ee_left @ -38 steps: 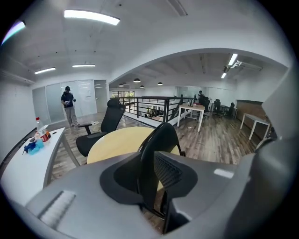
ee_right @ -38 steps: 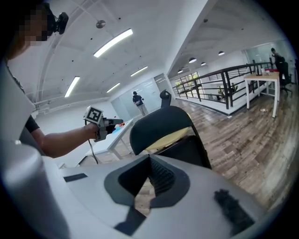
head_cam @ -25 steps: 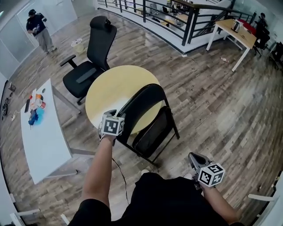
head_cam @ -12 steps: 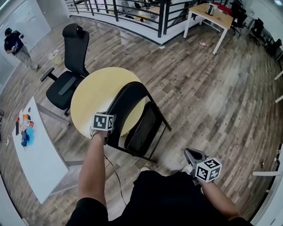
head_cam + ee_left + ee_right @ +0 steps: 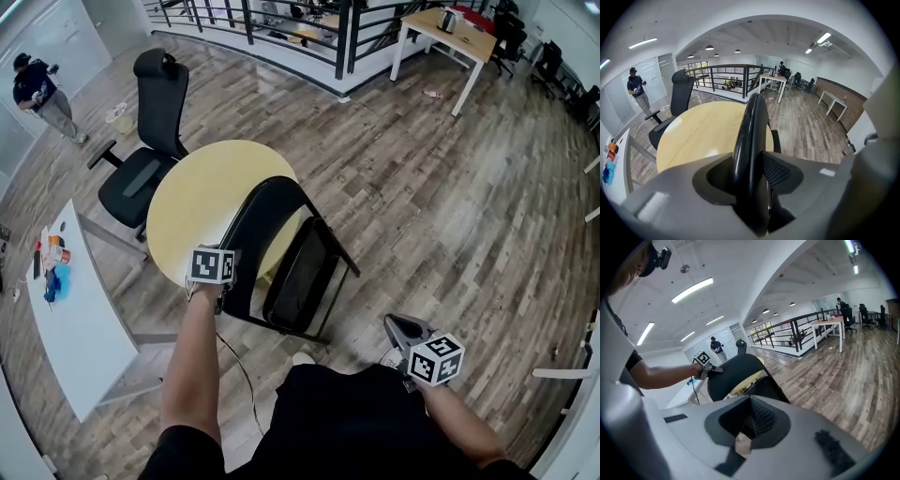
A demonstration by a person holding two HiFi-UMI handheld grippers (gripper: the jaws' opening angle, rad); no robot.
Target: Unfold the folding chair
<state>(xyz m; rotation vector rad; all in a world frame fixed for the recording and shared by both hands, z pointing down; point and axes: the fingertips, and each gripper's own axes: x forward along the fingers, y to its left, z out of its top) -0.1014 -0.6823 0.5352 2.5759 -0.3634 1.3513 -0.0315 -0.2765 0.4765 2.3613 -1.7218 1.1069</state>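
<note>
The black folding chair [image 5: 267, 220] stands on the wood floor against the round table, its seat [image 5: 300, 281] still tilted up close to the back. My left gripper [image 5: 228, 272] is at the backrest's left edge. In the left gripper view the backrest's rim [image 5: 750, 126] runs between the jaws of the left gripper [image 5: 754, 173], which are closing, with the right pad [image 5: 776, 169] against it. My right gripper [image 5: 392, 323] hangs shut and empty near my right side, apart from the chair. Ahead of the right gripper [image 5: 752, 420] are the chair [image 5: 736, 371] and the left gripper [image 5: 710, 365].
A round yellow table [image 5: 202, 202] sits right behind the chair. A black office chair [image 5: 150, 141] stands beyond it. A white desk [image 5: 80, 319] with small items runs along my left. A person [image 5: 42, 89] stands far left. A black railing [image 5: 281, 19] and a wooden desk [image 5: 450, 28] lie at the back.
My left gripper has stayed on the backrest's left edge and slid a little down and toward me. The right gripper drifted slightly left. The head view shifted.
</note>
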